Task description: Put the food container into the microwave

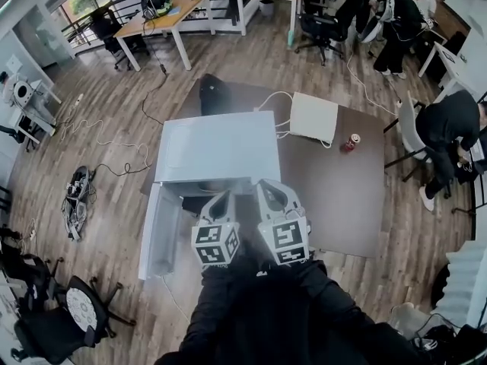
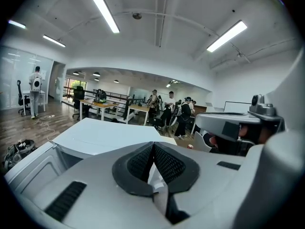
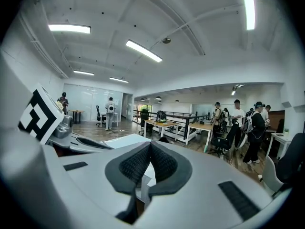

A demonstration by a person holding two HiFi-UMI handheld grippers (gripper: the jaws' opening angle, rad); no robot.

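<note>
Two sets of jaws pressed together, empty: we held the left gripper (image 1: 221, 198) and right gripper (image 1: 268, 186) side by side at the microwave's (image 1: 217, 147) open front. Its door (image 1: 156, 234) stood swung left; bare table (image 1: 342, 204) lay right, a white box (image 1: 313, 118) behind.

Lighting: bright and even, from ceiling strip lights (image 2: 106, 12) and a window (image 1: 82, 0) beyond the table's (image 1: 335, 204) far left corner; shadows soft and faint. Quality: heavy fisheye bending and dark vignette at the edges of all 3 views. Near foreground blurred in both gripper views; mild washout on the microwave (image 1: 221, 147) top.
</note>
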